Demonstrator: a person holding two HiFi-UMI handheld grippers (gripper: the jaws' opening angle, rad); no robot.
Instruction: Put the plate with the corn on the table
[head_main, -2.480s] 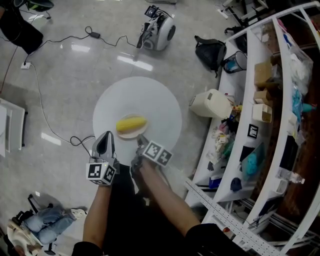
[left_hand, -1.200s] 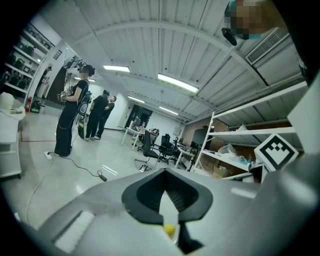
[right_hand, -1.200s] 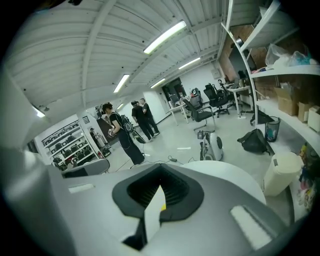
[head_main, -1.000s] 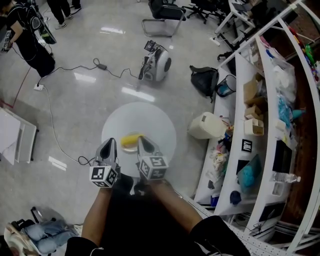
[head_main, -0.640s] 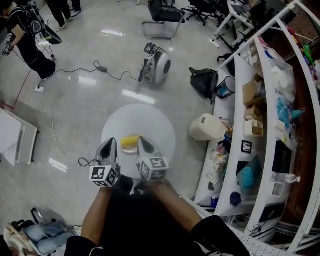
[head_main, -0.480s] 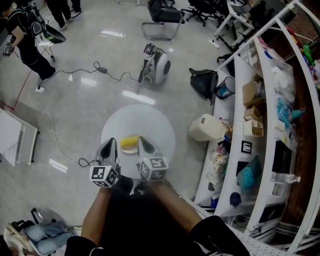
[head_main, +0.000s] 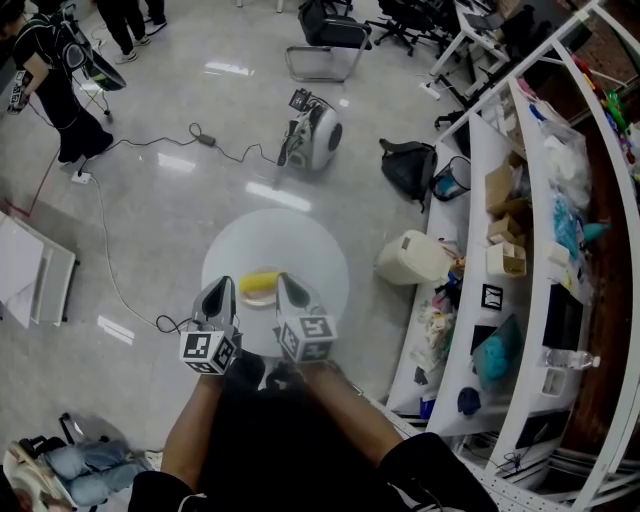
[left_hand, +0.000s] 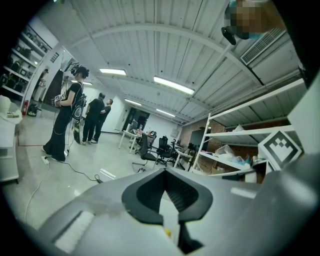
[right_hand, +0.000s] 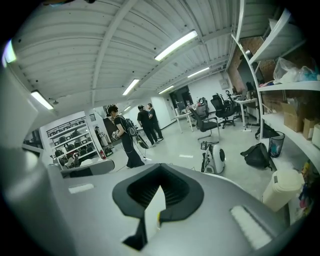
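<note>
Down below, sitting on the round white counter (head_main: 295, 240) near its close edge: the plate (head_main: 254, 298) with the yellow corn (head_main: 259, 284) on it. Up above, side by side: left gripper (head_main: 221, 285) and right gripper (head_main: 282, 281), both squeezed all the way closed, holding nothing at all.

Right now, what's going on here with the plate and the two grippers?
A person stands over the round white table. The plate with the corn sits on it, near its front edge. The left gripper and right gripper are both shut and empty, pointing out across the room. The placing looks done.
</note>
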